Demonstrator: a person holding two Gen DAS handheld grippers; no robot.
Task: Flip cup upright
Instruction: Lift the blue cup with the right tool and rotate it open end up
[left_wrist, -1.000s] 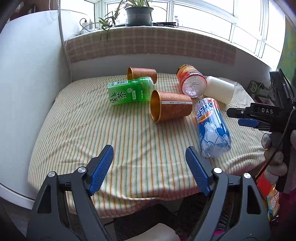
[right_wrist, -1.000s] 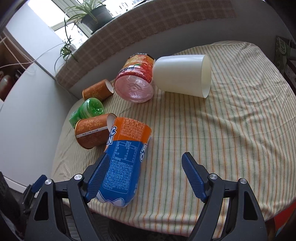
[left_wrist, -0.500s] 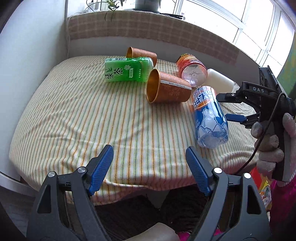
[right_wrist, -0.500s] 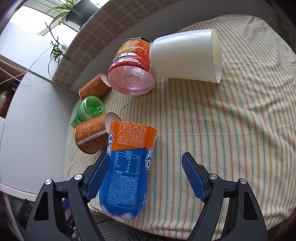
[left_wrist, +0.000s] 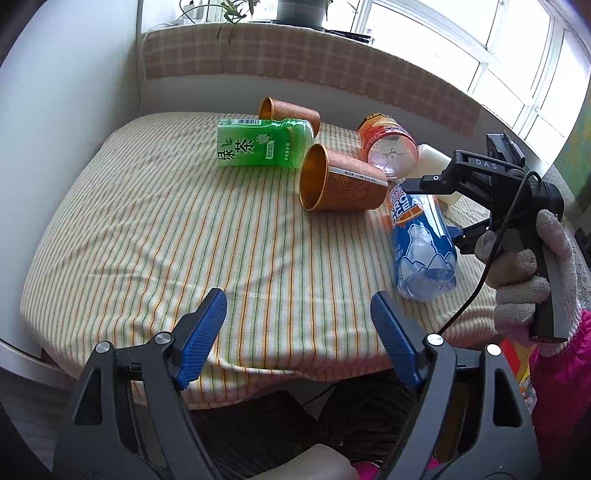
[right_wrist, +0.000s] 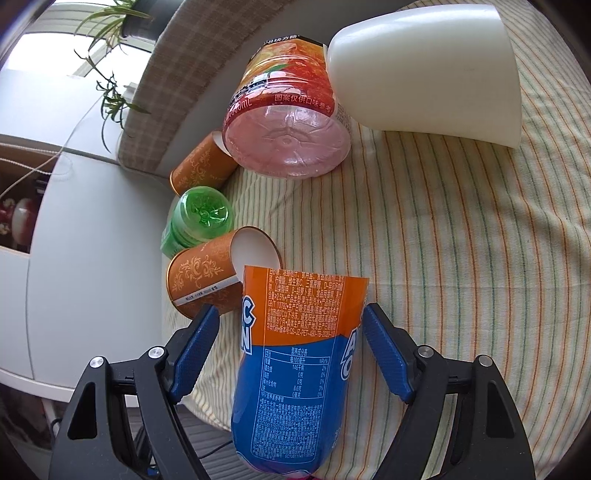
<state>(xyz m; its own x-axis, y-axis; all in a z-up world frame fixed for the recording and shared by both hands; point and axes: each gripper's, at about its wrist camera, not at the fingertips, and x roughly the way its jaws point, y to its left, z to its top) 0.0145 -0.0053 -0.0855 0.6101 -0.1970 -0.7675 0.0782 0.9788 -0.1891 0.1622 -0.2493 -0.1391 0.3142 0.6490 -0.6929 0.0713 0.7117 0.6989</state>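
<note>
Several containers lie on their sides on a striped tablecloth (left_wrist: 166, 229). A blue and orange bottle-shaped cup (right_wrist: 295, 354) lies between the open fingers of my right gripper (right_wrist: 288, 350), which straddles it without touching; it also shows in the left wrist view (left_wrist: 421, 243). An orange paper cup (left_wrist: 340, 181) lies beside it, mouth toward the left (right_wrist: 207, 280). A white cup (right_wrist: 428, 70) lies at the far right. My left gripper (left_wrist: 299, 332) is open and empty over the table's front edge.
A green tea bottle (left_wrist: 262, 147), a second orange cup (left_wrist: 288, 112) and a pink-bottomed bottle (right_wrist: 288, 122) lie at the back. A white wall (left_wrist: 66, 110) borders the left. A padded ledge with plants (left_wrist: 295, 62) runs behind.
My right gripper has moved forward and down so that its open fingers now straddle the blue and orange cup. My left gripper has drawn back and risen slightly.
</note>
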